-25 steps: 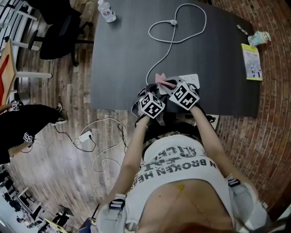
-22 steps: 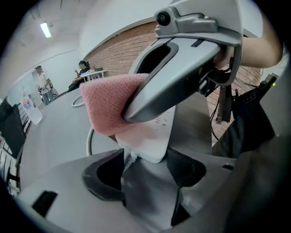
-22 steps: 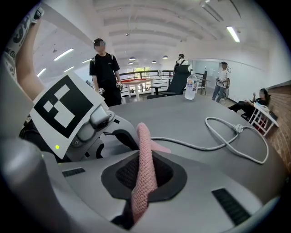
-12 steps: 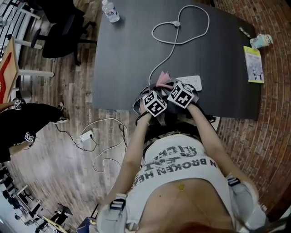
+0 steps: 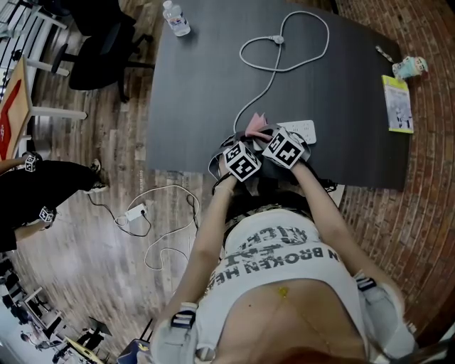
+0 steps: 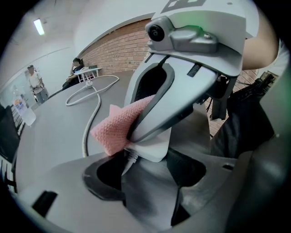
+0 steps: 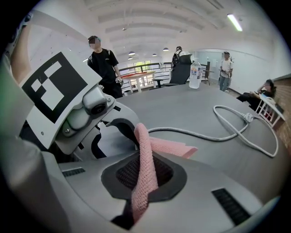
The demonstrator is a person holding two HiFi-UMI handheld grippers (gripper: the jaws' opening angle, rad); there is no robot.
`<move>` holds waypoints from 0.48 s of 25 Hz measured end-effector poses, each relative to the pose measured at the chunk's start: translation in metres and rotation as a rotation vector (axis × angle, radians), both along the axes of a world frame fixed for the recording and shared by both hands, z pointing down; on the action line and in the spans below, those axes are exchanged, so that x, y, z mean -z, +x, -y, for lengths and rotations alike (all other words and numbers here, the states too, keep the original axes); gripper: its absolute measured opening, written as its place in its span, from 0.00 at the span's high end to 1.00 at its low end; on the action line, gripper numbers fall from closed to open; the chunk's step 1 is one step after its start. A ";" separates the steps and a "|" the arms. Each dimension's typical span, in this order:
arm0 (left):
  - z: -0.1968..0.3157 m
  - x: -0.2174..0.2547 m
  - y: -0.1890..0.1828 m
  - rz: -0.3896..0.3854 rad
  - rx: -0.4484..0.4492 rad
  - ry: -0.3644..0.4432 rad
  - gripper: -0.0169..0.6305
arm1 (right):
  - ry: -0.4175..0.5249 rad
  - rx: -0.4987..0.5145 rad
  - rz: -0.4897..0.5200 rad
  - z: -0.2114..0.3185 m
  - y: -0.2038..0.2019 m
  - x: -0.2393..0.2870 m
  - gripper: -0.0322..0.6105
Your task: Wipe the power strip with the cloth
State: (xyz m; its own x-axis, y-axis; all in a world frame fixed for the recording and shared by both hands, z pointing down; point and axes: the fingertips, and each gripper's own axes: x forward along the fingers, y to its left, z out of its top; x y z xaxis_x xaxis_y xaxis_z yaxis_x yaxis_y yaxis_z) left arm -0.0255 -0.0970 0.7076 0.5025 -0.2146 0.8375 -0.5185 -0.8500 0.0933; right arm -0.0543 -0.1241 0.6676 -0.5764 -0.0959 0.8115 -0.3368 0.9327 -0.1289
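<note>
A white power strip [image 5: 302, 130] lies near the front edge of the dark table [image 5: 199, 85]. Its cable [image 5: 264, 89] loops away to a plug [image 5: 279, 40]. My left gripper [image 5: 246, 143] is shut on the strip's cable end [image 6: 152, 148]. Close beside it on the right, my right gripper [image 5: 269, 135] is shut on a pink cloth [image 7: 144, 173]. The cloth [image 5: 254, 124] hangs over the strip's left part, which it and the grippers hide. In the left gripper view the cloth [image 6: 116, 127] shows under the right gripper's jaw.
A water bottle [image 5: 176, 18] stands at the table's far left. A yellow booklet [image 5: 399, 104] and a small cup [image 5: 410, 67] are at the right edge. A black office chair [image 5: 99, 53] and a second power strip [image 5: 134, 213] are on the floor left.
My right gripper with the cloth has edged slightly left along the strip. The left gripper keeps its hold in the same place.
</note>
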 end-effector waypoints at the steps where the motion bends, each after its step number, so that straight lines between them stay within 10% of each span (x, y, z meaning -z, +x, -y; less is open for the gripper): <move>1: 0.000 0.000 0.000 -0.001 0.000 0.000 0.55 | 0.008 0.005 -0.005 0.000 0.000 0.000 0.92; 12: 0.000 0.000 0.000 -0.001 0.004 -0.001 0.55 | 0.045 -0.004 -0.032 0.005 0.013 0.000 0.92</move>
